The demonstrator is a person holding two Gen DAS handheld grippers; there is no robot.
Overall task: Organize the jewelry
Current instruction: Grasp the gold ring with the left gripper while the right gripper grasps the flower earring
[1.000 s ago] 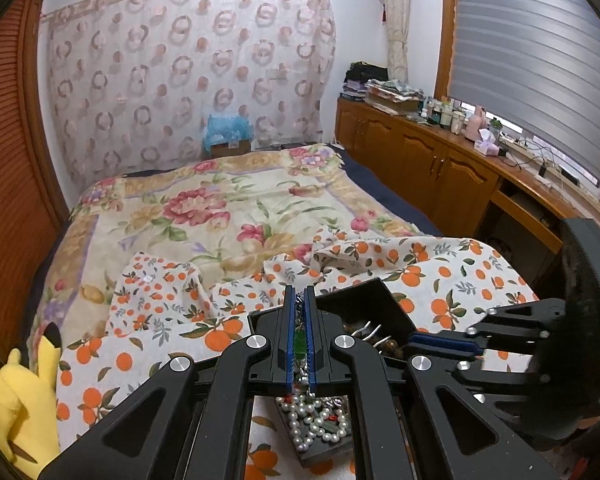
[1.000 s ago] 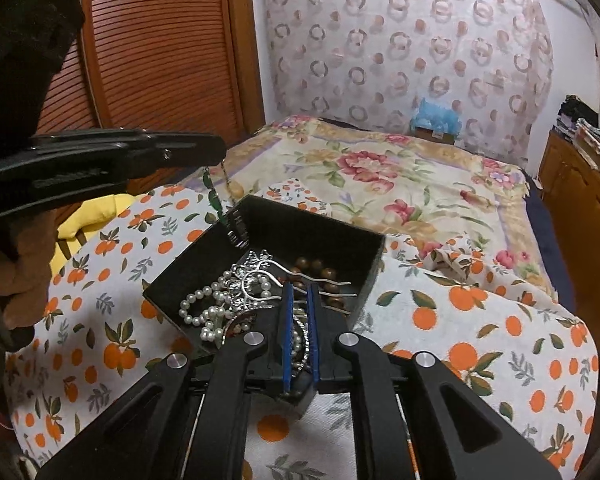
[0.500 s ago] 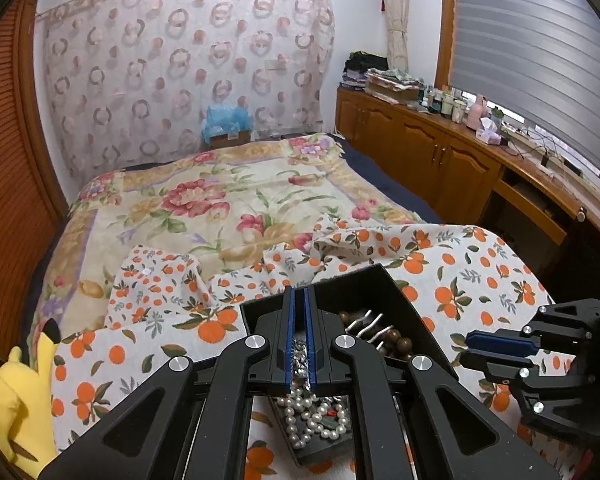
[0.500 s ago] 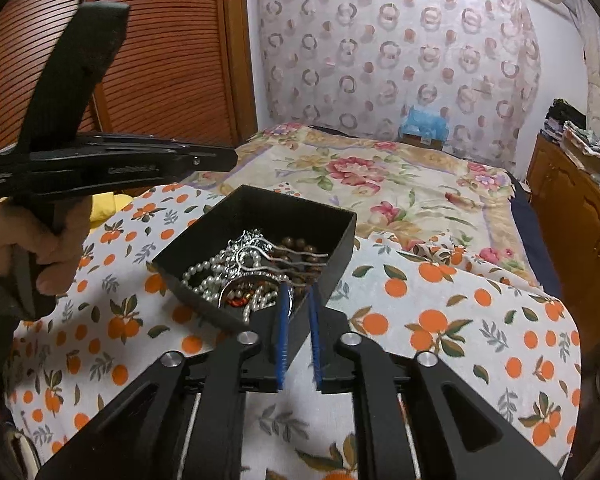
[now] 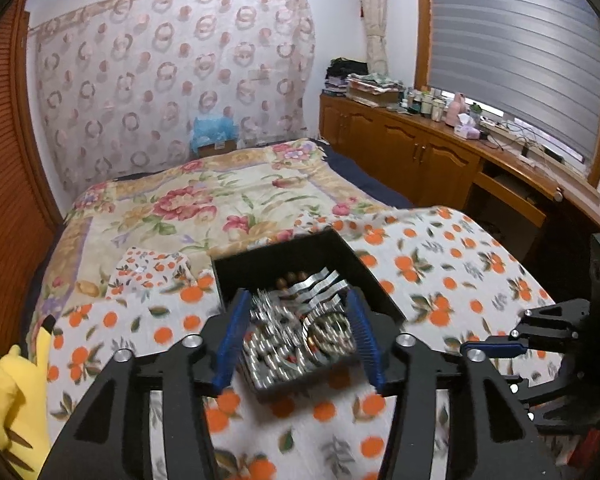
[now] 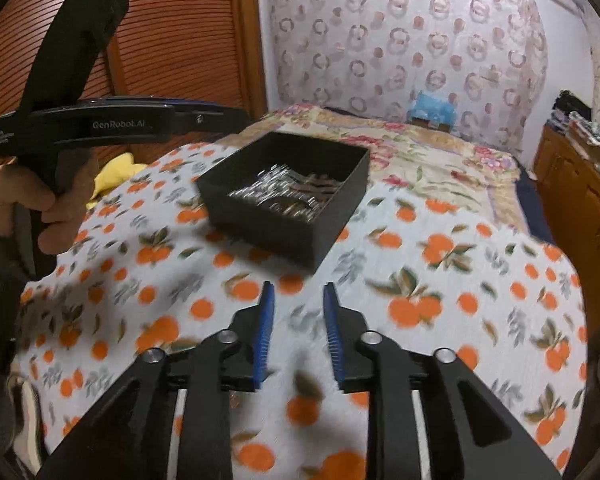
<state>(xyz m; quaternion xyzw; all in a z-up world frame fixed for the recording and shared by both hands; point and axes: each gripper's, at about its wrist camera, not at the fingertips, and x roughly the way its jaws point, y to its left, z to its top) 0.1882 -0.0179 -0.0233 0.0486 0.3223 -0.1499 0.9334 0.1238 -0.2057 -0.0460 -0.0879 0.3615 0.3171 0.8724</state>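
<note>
Since half a second ago, when both sets of jaws were pressed nearly together, we now find the left gripper [image 5: 298, 332] spread wide and empty, and the right gripper [image 6: 298, 328] parted too, holding nothing. Both have pulled back — the right one now hovers over bare orange-print cloth [image 6: 440, 280], near side, well apart from the black box [image 6: 276, 224], where a second ago its tips were right at the box's near edge. A second ago the left tongs carried a green beaded strand over the box; it is no longer in them.

Jewelry [image 5: 300, 320] lies heaped in the box [image 5: 364, 276]: pearls, silver hair combs, brown beads, all tangled and motion-blurred. From the left wrist view the box sits between the open fingers, slightly beyond them; whether the tips touch the rim we cannot tell.

Judgement — the strand appears deposited, both tools released. No loose pieces show on the cloth, so collection looks mostly or wholly done; contents are gathered, not sorted.
</note>
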